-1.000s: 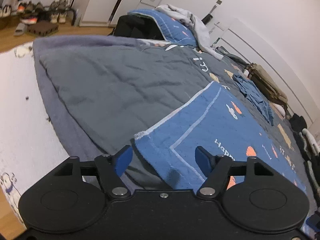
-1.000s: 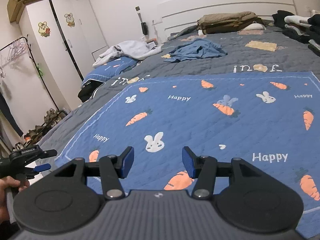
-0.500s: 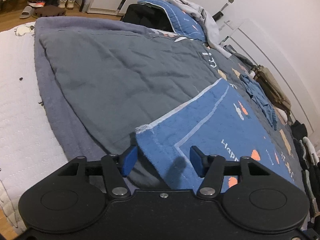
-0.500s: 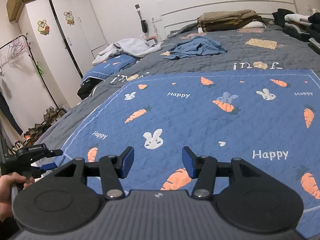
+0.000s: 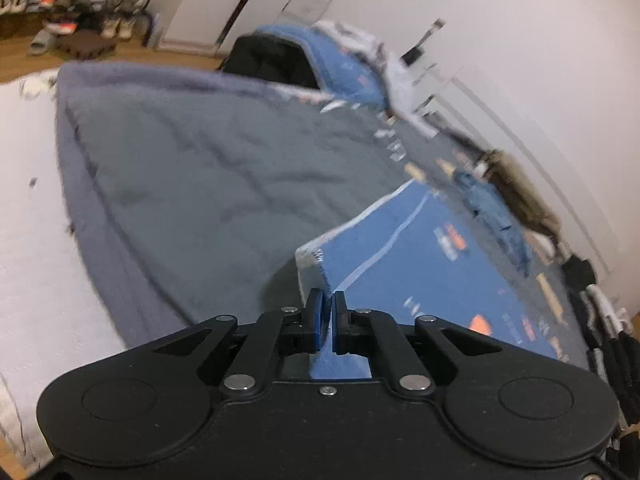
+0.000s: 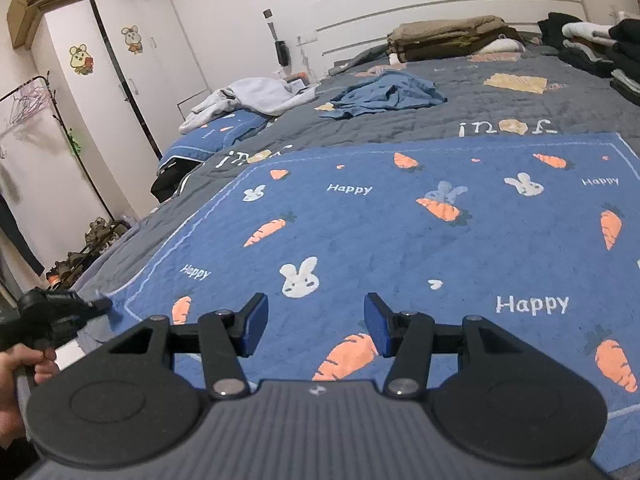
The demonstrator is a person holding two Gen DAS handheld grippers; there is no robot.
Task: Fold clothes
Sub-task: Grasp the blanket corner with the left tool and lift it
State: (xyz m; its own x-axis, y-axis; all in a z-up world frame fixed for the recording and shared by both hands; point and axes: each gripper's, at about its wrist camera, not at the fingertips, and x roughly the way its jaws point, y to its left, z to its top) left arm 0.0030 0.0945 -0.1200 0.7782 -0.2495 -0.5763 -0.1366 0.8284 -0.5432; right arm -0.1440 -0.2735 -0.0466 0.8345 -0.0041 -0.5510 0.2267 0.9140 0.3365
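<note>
The fingers of the left gripper (image 5: 327,312) are pressed together on the near left corner of the blue carrot-print blanket (image 6: 400,232), and that corner is seen pulled up off the grey quilt (image 5: 208,184) in a small peak between the pads. The fingers of the right gripper (image 6: 316,324) are held about half apart with nothing between them, hovering above the blanket's near edge, over an orange carrot. The blanket is spread flat across the near part of the bed, its white border line visible along the left and far sides; no fold is seen in it. In the right wrist view the left gripper is found at the far left, carried by a hand (image 6: 24,368) at the blanket's corner. Further back on the quilt a crumpled blue garment (image 6: 388,94) and a pale grey garment (image 6: 256,96) are left unfolded, while a brown stack (image 6: 444,38) near the headboard (image 6: 440,8) and dark piles (image 6: 600,52) at the right appear already folded. The work on this blanket is judged to be only at its start: one corner has been secured, the second is not yet gripped, and every fold remains to be made. The loose garments behind would presumably be dealt with afterwards.
</note>
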